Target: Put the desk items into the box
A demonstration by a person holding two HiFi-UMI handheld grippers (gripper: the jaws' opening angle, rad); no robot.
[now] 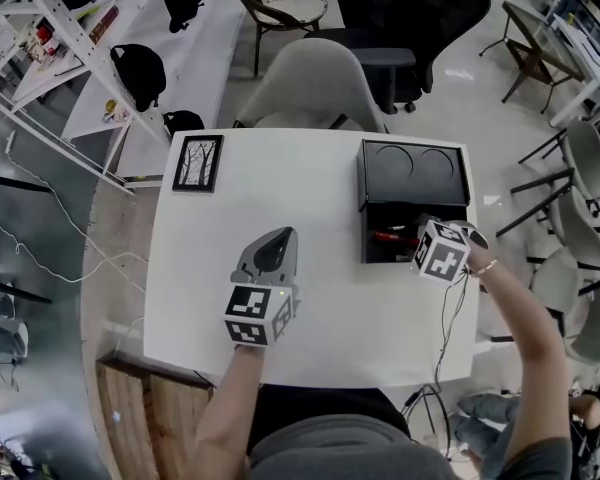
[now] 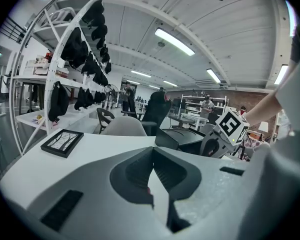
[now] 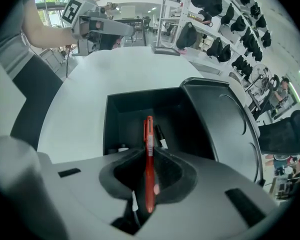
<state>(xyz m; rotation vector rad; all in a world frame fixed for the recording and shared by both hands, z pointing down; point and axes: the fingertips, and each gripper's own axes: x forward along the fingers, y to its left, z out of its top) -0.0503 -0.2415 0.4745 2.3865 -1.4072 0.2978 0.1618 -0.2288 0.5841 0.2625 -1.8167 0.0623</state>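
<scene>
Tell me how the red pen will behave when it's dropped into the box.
The red pen looks thin, stiff and light: it stays straight while pinched between the jaws. Its round, smooth barrel would probably roll or slide once released. It hangs over the box, so the walls should likely stop it.

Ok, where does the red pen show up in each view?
Head view: red pen right of centre, over the open compartment of the black box.
Left gripper view: not in it.
Right gripper view: bottom centre, clamped in the right gripper.
Shared landmark: the black box, in all three.
</scene>
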